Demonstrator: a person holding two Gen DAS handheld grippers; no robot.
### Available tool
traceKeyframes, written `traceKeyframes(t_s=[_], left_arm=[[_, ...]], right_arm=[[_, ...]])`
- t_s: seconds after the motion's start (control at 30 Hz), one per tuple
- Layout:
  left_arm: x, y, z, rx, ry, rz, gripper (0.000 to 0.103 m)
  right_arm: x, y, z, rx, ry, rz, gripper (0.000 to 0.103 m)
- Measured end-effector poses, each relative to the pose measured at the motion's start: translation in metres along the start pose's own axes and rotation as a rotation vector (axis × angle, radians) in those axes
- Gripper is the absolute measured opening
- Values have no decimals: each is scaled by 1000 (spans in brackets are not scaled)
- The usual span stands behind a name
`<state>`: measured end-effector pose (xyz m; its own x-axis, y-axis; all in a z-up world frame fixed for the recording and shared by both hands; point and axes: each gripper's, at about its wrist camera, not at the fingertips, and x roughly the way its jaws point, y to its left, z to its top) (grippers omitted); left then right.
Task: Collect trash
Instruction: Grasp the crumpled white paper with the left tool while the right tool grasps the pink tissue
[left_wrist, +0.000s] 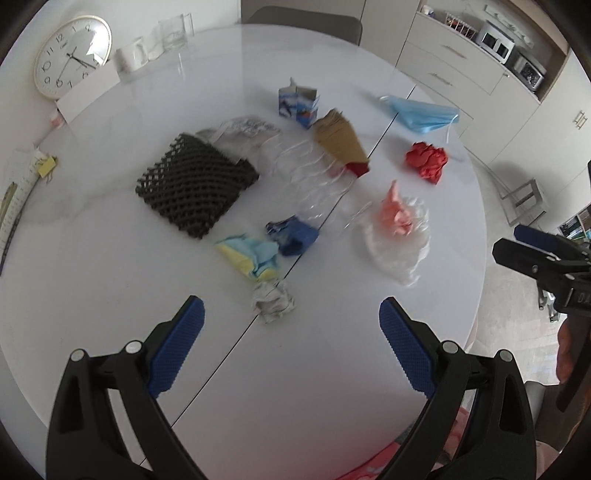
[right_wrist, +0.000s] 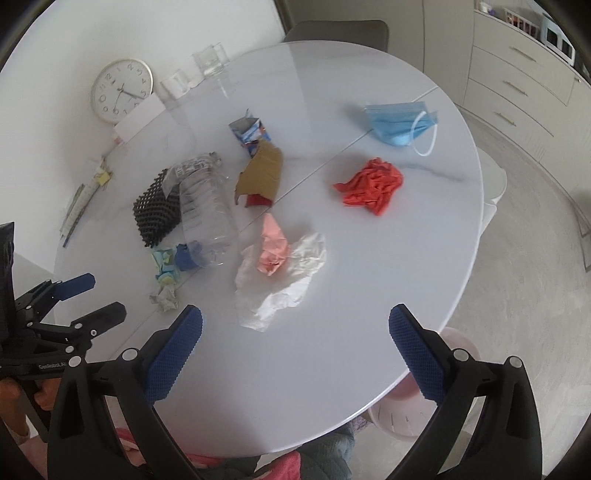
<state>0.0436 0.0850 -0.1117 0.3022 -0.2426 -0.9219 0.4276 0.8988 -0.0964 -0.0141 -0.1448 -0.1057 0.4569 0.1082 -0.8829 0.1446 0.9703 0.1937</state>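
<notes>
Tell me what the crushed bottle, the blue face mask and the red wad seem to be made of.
Crushed bottle: clear thin plastic, glossy; the table shows through its ribbed, dented wall. Blue face mask: soft matte non-woven fabric by its pleats, with white ear loops, probably elastic. Red wad: matte crumpled paper, judging by sharp creases, though thin fabric is possible.

Both the left gripper (left_wrist: 291, 314) and the right gripper (right_wrist: 295, 325) have black plastic frames, silver rivets, and blue knurled rubber finger pads (right_wrist: 415, 356).
</notes>
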Motion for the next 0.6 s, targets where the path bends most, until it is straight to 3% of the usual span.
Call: traceKeyframes(t_s=[0.27, 0.43, 0.6], left_arm=[[38, 9, 2, -8, 53, -24, 91], [66, 22, 0, -102, 122, -54, 75], [82, 24, -2, -135, 157, -55, 66]], right_arm=[[7, 7, 1, -8, 31, -25, 100], [11, 2, 1, -10, 50, -36, 100], [14, -4, 2, -4, 60, -40, 100]])
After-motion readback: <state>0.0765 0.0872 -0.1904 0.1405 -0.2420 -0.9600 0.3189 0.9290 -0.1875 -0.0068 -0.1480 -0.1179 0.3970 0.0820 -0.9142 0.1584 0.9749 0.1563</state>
